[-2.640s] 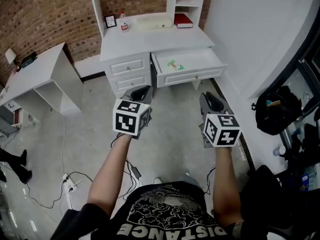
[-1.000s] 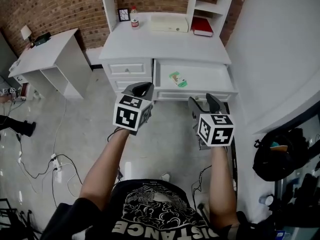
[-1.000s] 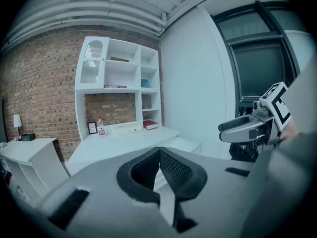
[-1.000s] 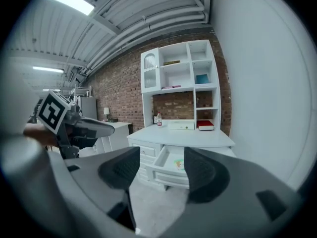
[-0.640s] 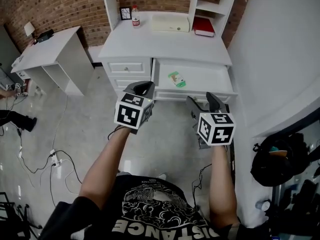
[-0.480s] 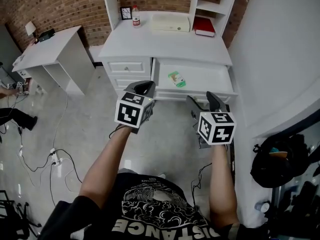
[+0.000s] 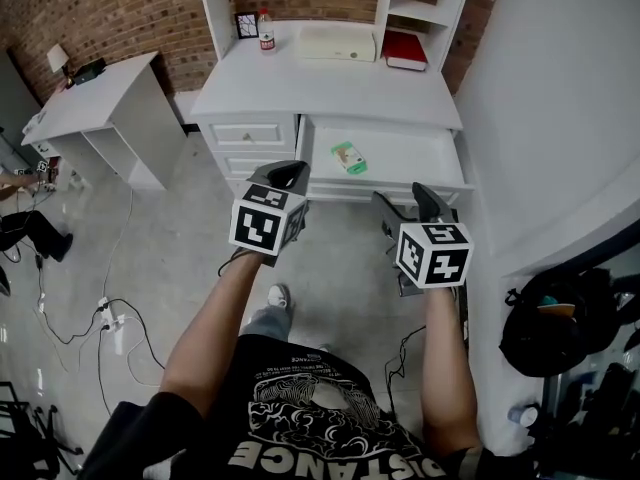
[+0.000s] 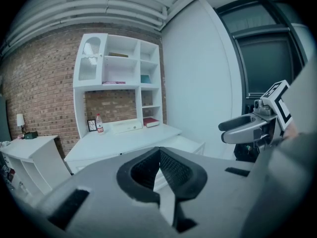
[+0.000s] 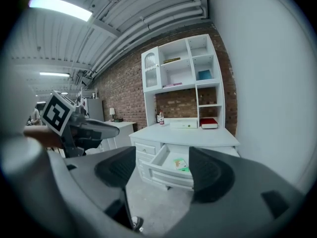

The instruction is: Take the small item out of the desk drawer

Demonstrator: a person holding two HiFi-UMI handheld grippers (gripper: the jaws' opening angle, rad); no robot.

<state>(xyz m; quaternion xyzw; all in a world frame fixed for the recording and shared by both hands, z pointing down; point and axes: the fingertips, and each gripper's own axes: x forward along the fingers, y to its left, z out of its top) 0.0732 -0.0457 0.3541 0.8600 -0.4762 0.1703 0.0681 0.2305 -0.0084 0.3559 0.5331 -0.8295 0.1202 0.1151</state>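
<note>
A white desk stands ahead with its right drawer pulled open. A small green-and-white item lies flat in the drawer's left part, also seen in the right gripper view as the item. My left gripper hovers above the floor in front of the closed left drawers, its jaws shut on nothing, tips meeting. My right gripper hangs just short of the drawer front; its jaws are opening, with nothing between them.
A bottle, a small frame, a white box and a red book sit at the desk's back. A second white desk stands left, cables lie on the floor, a white wall rises right.
Both grippers and the view have come closer to the desk, now squarely in front of the open drawer. The right jaws stand wider apart. A shoe has stepped into view below.
</note>
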